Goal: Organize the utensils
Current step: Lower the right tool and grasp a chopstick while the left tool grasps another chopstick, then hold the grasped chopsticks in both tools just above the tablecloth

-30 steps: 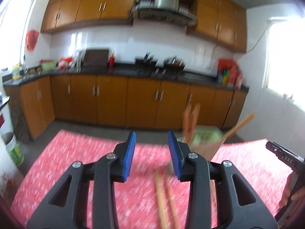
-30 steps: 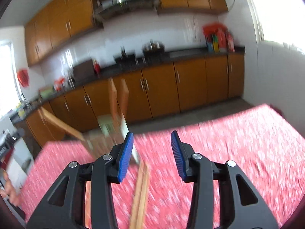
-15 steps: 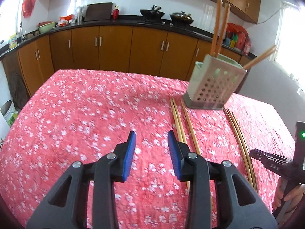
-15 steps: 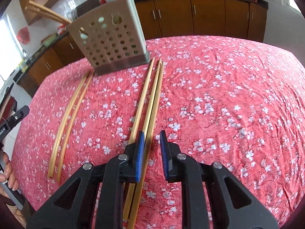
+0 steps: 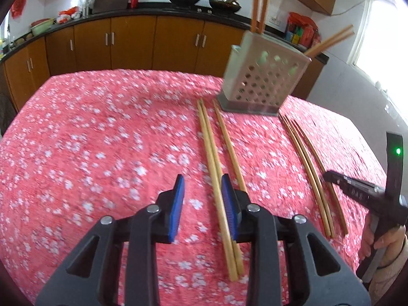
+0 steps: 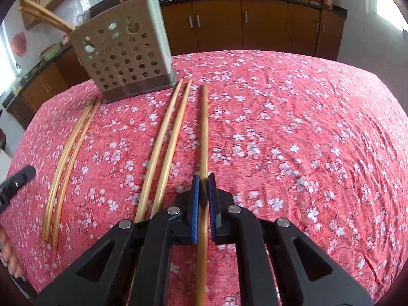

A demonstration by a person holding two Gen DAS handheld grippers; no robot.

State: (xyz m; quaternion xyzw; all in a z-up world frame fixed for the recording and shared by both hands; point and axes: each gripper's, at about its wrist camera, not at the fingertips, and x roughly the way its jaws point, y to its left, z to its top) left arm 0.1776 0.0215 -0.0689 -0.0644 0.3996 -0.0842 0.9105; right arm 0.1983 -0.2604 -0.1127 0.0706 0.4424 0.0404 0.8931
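Observation:
A perforated metal utensil holder [image 5: 264,77] stands at the table's far side with a few chopsticks upright in it; it also shows in the right wrist view [image 6: 125,48]. Loose wooden chopsticks lie on the red floral cloth: three [image 5: 216,173] in front of my left gripper, several more [image 5: 308,168] to its right. My left gripper [image 5: 202,199] is open and empty, low over the cloth, its right finger beside the chopsticks. My right gripper [image 6: 203,199] is shut on one chopstick [image 6: 204,127], lifted slightly and pointing at the holder. Two chopsticks [image 6: 165,150] lie just left of it.
The table is covered by a red flowered cloth [image 5: 102,140]. Another pair of chopsticks [image 6: 68,163] lies further left in the right wrist view. Brown kitchen cabinets [image 5: 127,43] and a counter run behind the table. A bright window is on the right.
Both grippers dropped from facing the kitchen to low over the table. My right gripper closed on one chopstick and pulled it apart from the other two. My left gripper moved toward the chopsticks.

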